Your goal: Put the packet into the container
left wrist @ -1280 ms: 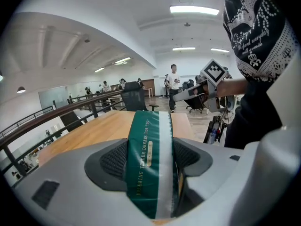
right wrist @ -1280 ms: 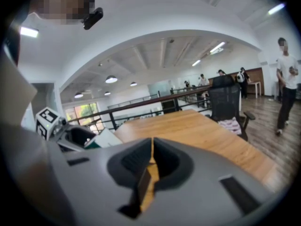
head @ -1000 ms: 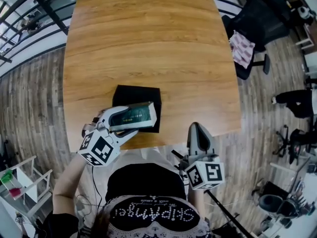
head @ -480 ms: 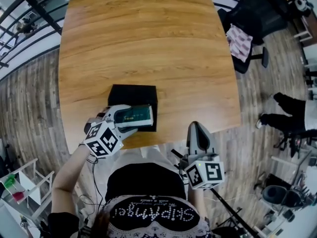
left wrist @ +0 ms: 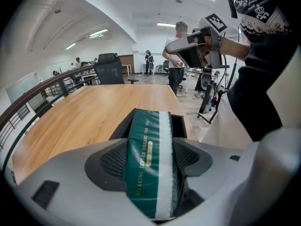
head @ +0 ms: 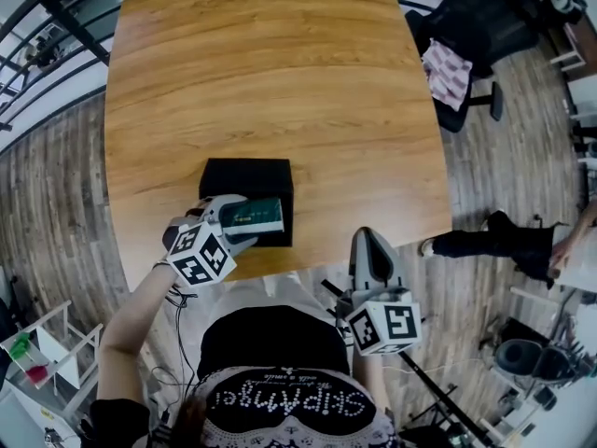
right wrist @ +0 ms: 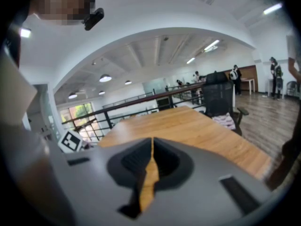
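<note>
A green packet [head: 252,217] with a white stripe and gold print is clamped between the jaws of my left gripper [head: 244,220]. The packet [left wrist: 148,160] points into the black open box [head: 244,183] near the table's front edge, its far end over the box's opening [left wrist: 181,124]. My right gripper [head: 370,253] is shut and empty, held off the table's front edge to the right of the box. In the right gripper view its jaws [right wrist: 151,155] meet with only a thin slit between them.
The wooden table [head: 280,82] stretches away beyond the box. A black office chair [head: 476,35] with a patterned cloth stands at the right. A person's legs [head: 494,243] cross the floor at the right. Railings [head: 56,26] run along the left.
My left gripper has carried the packet slightly down and left, lower over the box. The right gripper has held still. The legs at the right have walked further left.
</note>
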Demonstrator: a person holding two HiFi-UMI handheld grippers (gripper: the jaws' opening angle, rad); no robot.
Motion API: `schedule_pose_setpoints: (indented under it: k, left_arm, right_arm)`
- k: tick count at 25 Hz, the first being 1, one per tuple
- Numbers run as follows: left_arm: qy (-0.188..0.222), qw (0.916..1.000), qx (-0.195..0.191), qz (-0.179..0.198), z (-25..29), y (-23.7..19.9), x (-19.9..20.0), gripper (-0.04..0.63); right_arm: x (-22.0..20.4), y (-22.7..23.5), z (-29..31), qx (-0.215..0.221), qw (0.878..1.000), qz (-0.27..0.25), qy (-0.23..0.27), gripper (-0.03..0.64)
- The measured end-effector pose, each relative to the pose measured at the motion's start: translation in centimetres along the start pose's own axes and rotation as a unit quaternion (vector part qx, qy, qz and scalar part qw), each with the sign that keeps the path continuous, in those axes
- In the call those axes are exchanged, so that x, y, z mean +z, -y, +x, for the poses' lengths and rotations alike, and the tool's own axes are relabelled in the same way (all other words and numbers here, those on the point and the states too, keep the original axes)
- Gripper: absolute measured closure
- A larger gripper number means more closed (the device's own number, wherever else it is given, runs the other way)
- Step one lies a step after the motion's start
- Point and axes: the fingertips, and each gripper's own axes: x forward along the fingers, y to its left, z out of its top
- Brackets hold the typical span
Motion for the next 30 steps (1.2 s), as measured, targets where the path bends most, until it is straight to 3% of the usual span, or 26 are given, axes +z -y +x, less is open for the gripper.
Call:
schedule_pose_setpoints:
  k: [10, 18, 26, 30]
  left_arm:
    - [-0.033, 0.9991, -0.004, 0.024, 1.7, 0.5, -0.8, 0.265]
    - [-0.036, 0.9992, -0.002, 0.020, 1.7, 0.5, -1.0, 0.265]
    - [-0.040, 0.9991, 0.008, 0.009, 1.8, 0.4, -0.9, 0.262]
    - [-0.023, 0.9995, 0.004, -0.021, 1.0, 0.3, -0.1, 0.256]
  right_arm:
    - [-0.3, -0.7, 0.0, 0.002, 1.000, -0.001, -0.001, 0.581]
    - [-0.3, -1.2, -0.3, 0.006, 1.000, -0.005, 0.001, 0.581]
    - [-0.1, -1.7, -0.1, 0.013, 1.000, -0.010, 0.003, 0.581]
    - [0.2, -1.9, 0.2, 0.018, 1.000, -0.013, 0.004, 0.581]
